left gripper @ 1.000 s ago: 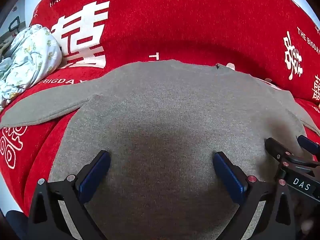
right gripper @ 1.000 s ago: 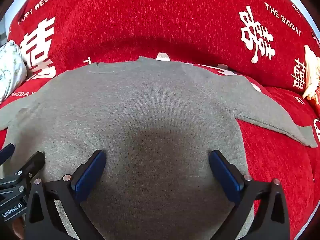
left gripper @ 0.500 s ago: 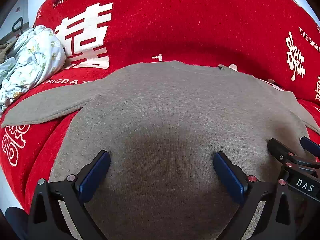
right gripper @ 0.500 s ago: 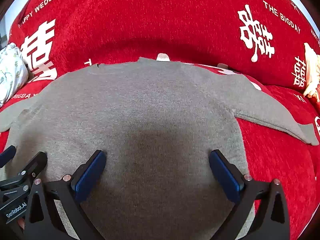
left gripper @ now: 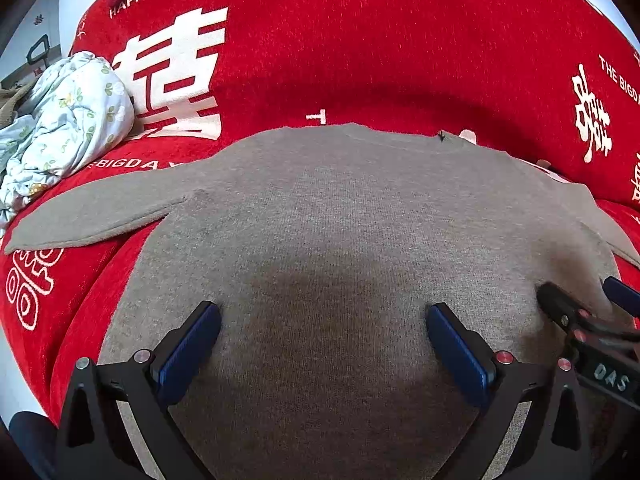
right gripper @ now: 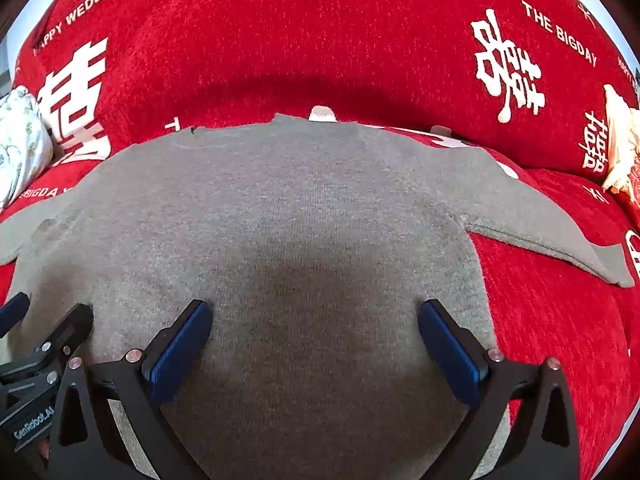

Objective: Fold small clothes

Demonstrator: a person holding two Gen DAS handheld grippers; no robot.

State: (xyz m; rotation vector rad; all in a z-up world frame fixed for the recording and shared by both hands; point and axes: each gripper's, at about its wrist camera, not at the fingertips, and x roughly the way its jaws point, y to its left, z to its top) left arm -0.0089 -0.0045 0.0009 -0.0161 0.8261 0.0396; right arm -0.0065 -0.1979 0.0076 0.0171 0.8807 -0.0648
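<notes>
A small grey knit sweater (left gripper: 340, 216) lies flat on the red sofa cover, neck away from me, both sleeves spread out. Its left sleeve (left gripper: 96, 212) shows in the left wrist view, its right sleeve (right gripper: 552, 232) in the right wrist view. My left gripper (left gripper: 322, 344) is open and empty above the sweater's lower body. My right gripper (right gripper: 314, 340) is open and empty too, over the sweater (right gripper: 280, 208), side by side with the left. Each gripper shows at the edge of the other's view: the right one (left gripper: 580, 312) and the left one (right gripper: 48, 332).
The red sofa cover (left gripper: 360, 48) with white lettering rises behind as a backrest. A crumpled pale floral cloth (left gripper: 60, 128) lies at the left end and also shows in the right wrist view (right gripper: 20, 140). A cream object (right gripper: 620, 140) sits at the right.
Both grippers have drifted slightly, so the sweater sits a little lower in view. Both stay open and empty; the sweater has not moved.
</notes>
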